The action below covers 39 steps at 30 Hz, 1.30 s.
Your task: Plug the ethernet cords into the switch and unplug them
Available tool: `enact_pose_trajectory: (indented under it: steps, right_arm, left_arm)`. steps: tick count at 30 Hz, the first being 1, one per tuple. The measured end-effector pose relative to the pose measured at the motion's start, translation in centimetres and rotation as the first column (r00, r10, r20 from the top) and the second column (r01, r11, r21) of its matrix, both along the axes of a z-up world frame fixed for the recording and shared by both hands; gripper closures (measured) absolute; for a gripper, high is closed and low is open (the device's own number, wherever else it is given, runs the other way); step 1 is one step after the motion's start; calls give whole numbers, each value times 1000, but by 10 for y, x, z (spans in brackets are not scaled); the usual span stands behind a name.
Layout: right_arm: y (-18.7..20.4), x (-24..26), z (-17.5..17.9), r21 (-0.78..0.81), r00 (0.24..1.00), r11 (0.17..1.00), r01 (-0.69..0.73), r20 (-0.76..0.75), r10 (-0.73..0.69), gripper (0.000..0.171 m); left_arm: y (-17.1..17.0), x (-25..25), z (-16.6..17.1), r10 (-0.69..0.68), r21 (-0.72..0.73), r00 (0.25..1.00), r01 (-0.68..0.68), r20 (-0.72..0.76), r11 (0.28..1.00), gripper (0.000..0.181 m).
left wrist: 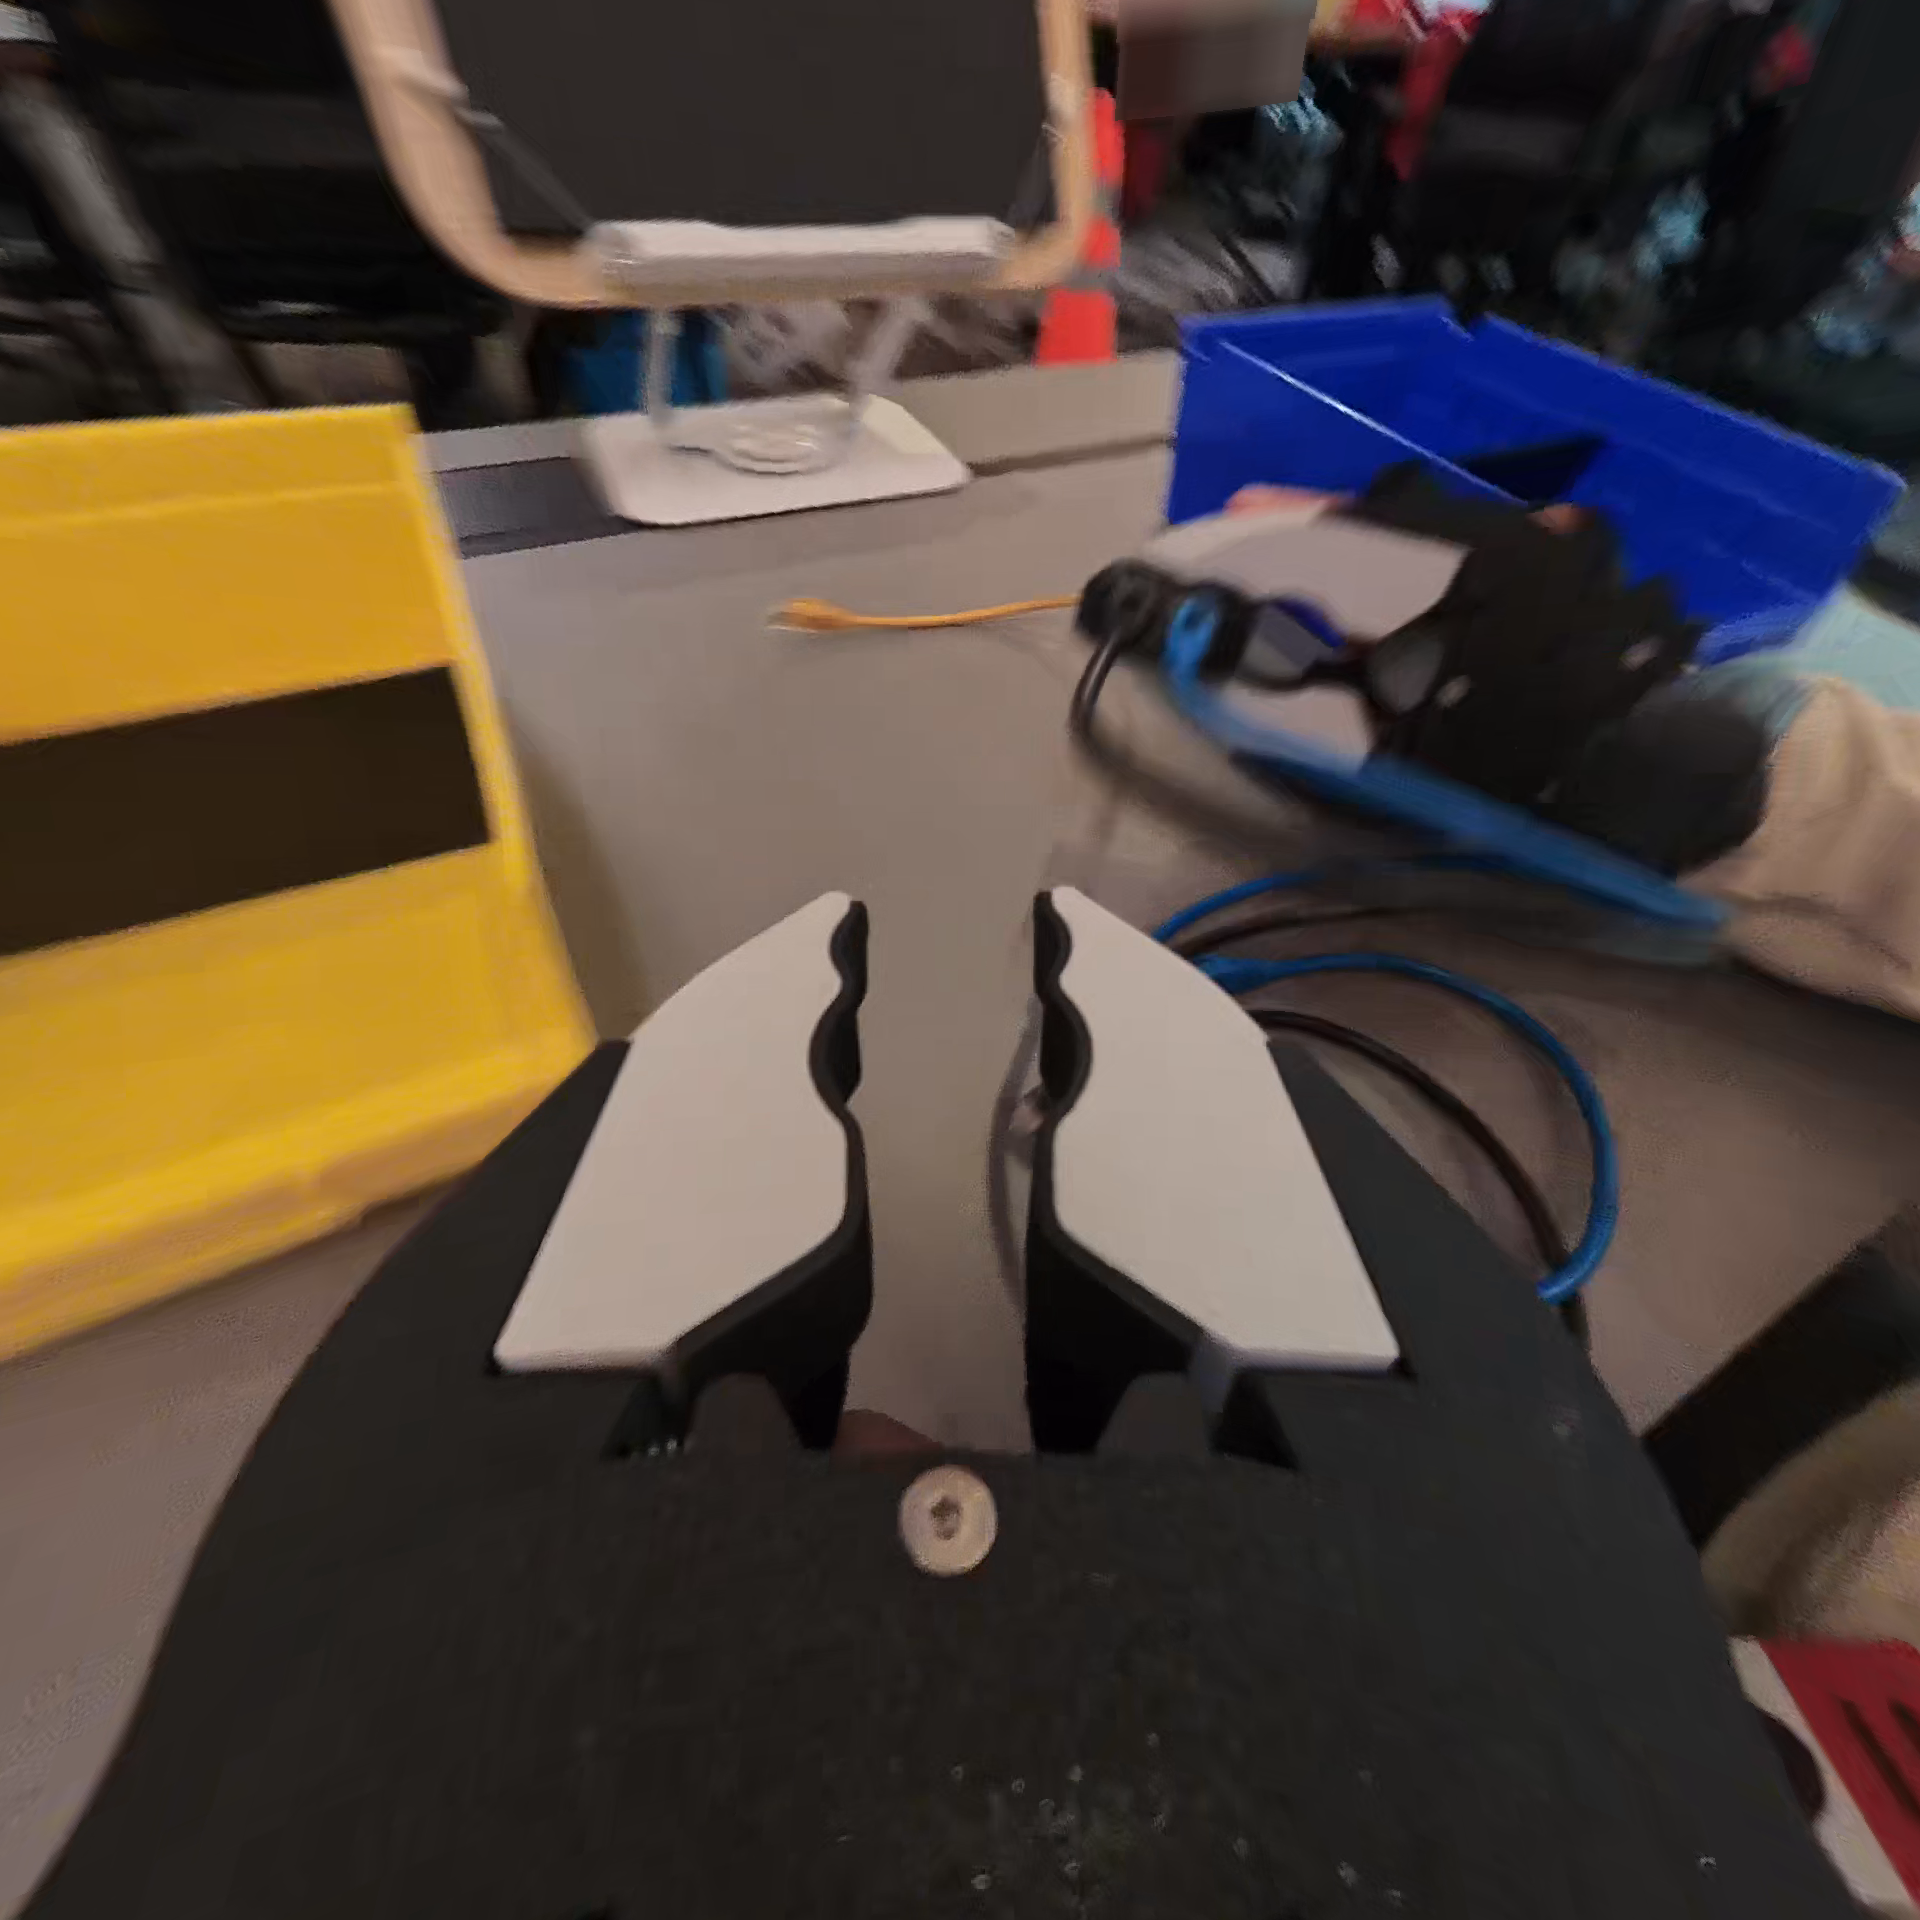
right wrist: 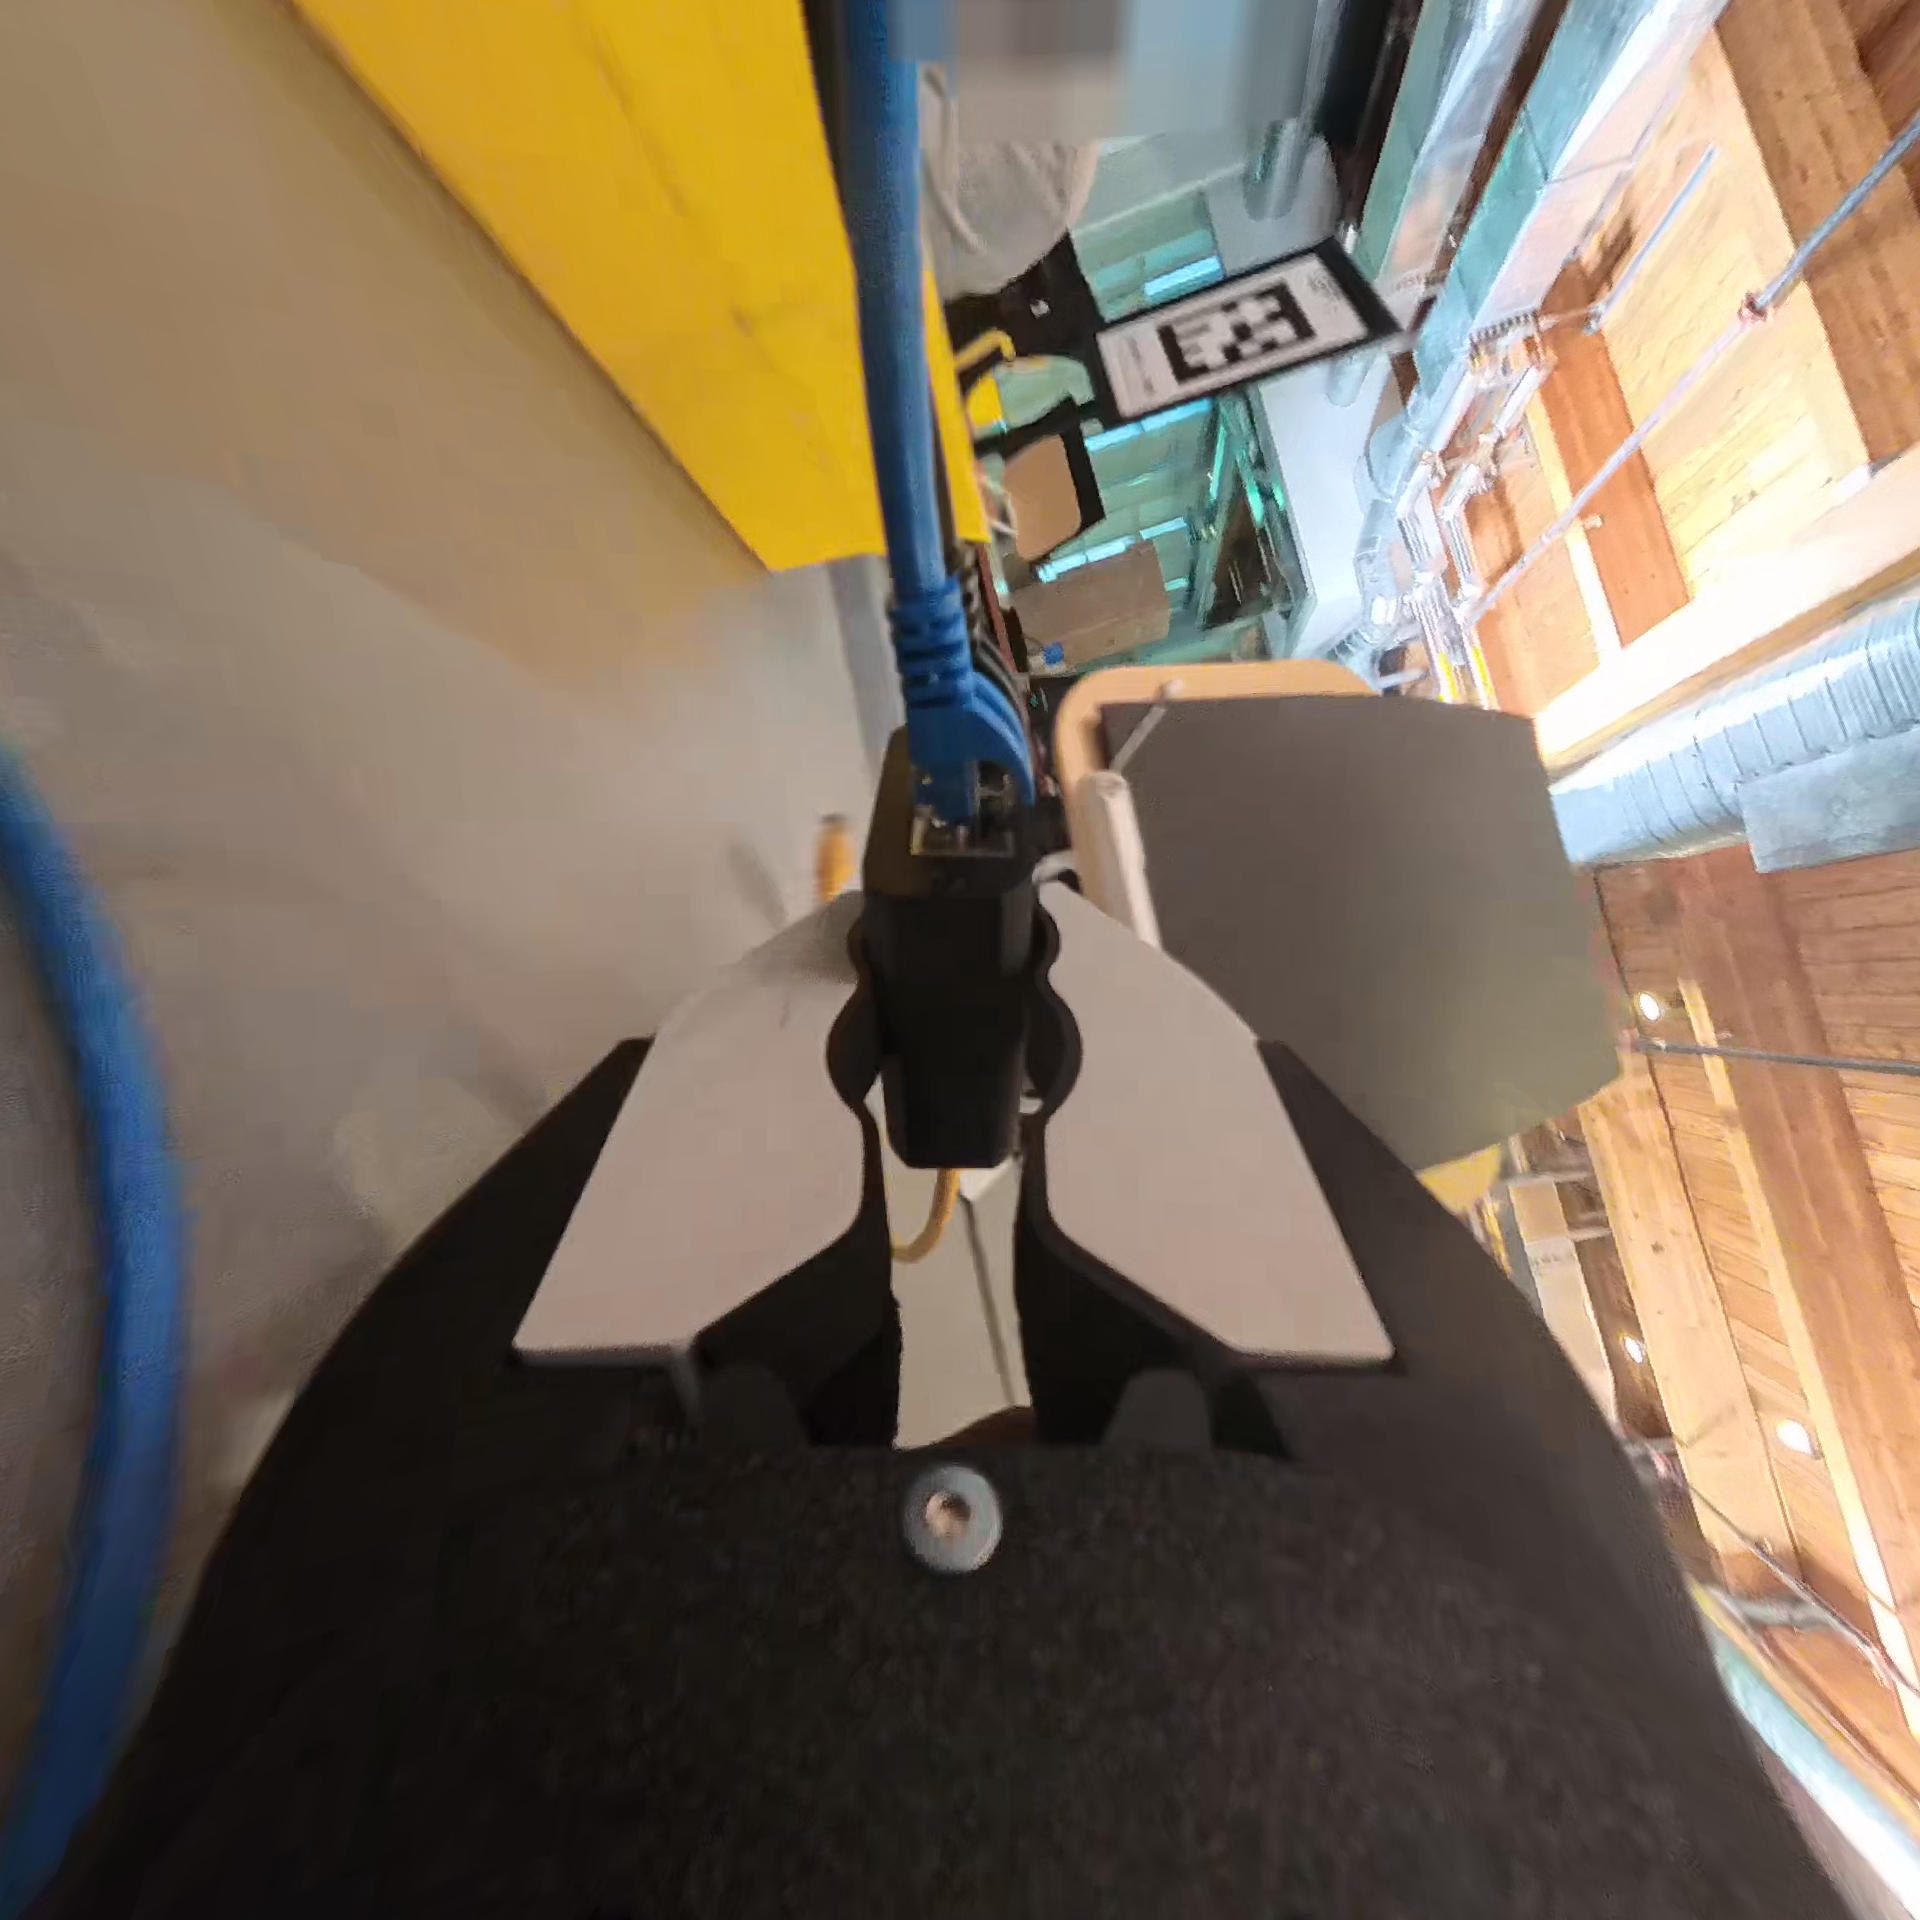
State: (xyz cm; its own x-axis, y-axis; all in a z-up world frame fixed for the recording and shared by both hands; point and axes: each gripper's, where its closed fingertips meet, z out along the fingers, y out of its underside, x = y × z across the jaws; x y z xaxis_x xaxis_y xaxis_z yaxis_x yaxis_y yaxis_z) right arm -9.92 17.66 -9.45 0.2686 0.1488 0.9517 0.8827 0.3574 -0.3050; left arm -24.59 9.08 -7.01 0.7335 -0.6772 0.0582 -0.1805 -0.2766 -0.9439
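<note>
In the right wrist view my right gripper (right wrist: pixel 951 920) is shut on a small black switch (right wrist: pixel 951 997) and holds it above the table. A blue ethernet cord (right wrist: pixel 902 416) is plugged into the switch's end port by its blue plug (right wrist: pixel 940 675). In the left wrist view my left gripper (left wrist: pixel 951 925) is open and empty, low over the grey table (left wrist: pixel 727 748). There the right gripper (left wrist: pixel 1309 571), held by a gloved hand, carries the switch (left wrist: pixel 1127 603) at the right, with the blue cord (left wrist: pixel 1455 810) trailing down. An orange cord (left wrist: pixel 914 620) lies loose on the table beyond.
A yellow bin (left wrist: pixel 229 831) stands at the left and a blue bin (left wrist: pixel 1558 447) at the back right. Loops of blue cord (left wrist: pixel 1590 1122) and black cable (left wrist: pixel 1455 1101) lie right of my left gripper. A white stand (left wrist: pixel 779 468) sits at the table's far edge, with a chair behind. The gap from one gripper's tips to the other's is roughly 20 cm.
</note>
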Motion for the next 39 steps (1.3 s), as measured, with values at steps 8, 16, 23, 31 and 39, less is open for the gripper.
enact_pose_trajectory:
  steps: [8,16,23,31,39]
  right_arm:
    - [44,74,221,214,965,945,248,-141,-222,147]
    - [76,202,394,500,836,725,473,4,-548,147]
    - [100,339,406,640,505,499,584,195,-841,148]
    - [126,404,204,518,256,564,643,549,-796,148]
    - [98,356,60,219,350,710,669,750,-561,147]
  left_arm:
    - [-18,-32,-45,92,13,990,-91,-107,996,163]
    - [-23,-30,-53,80,-34,989,-84,-124,996,163]
    - [-21,-34,-57,93,-65,989,-101,-117,993,163]
    - [-22,-32,-63,95,-47,978,-105,-186,993,163]
    - [-21,-29,-71,75,-78,977,-93,-200,993,162]
